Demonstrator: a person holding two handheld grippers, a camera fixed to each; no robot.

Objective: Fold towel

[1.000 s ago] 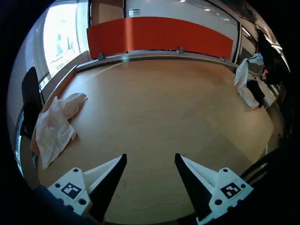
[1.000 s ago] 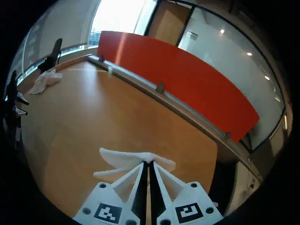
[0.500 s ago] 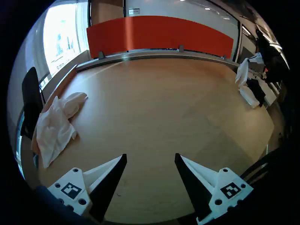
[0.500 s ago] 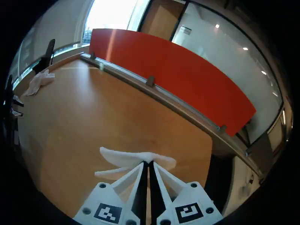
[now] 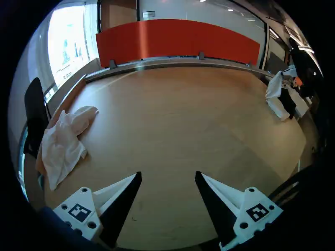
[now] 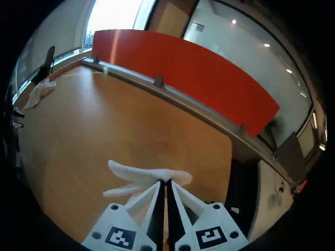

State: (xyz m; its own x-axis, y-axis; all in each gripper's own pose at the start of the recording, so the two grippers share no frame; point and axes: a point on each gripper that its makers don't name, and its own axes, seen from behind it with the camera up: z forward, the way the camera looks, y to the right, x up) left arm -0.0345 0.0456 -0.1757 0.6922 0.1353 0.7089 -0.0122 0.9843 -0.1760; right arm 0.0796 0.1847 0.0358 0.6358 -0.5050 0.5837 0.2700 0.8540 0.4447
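Note:
In the right gripper view my right gripper is shut on a white towel, whose bunched folds fan out past the fingertips above the wooden table. In the left gripper view my left gripper hangs open over the table with nothing between its fingers. Far right in that view, the same towel hangs from the other gripper at the table's right edge. A second white towel lies crumpled near the table's left edge, also seen small as a towel in the right gripper view.
An orange divider panel runs along the table's far edge, on a grey rail. A dark chair stands at the left by the bright window. Glass walls lie behind the panel.
My right gripper has carried its towel toward the table's right end, so the table and panel shift left in its view. The left gripper has barely moved.

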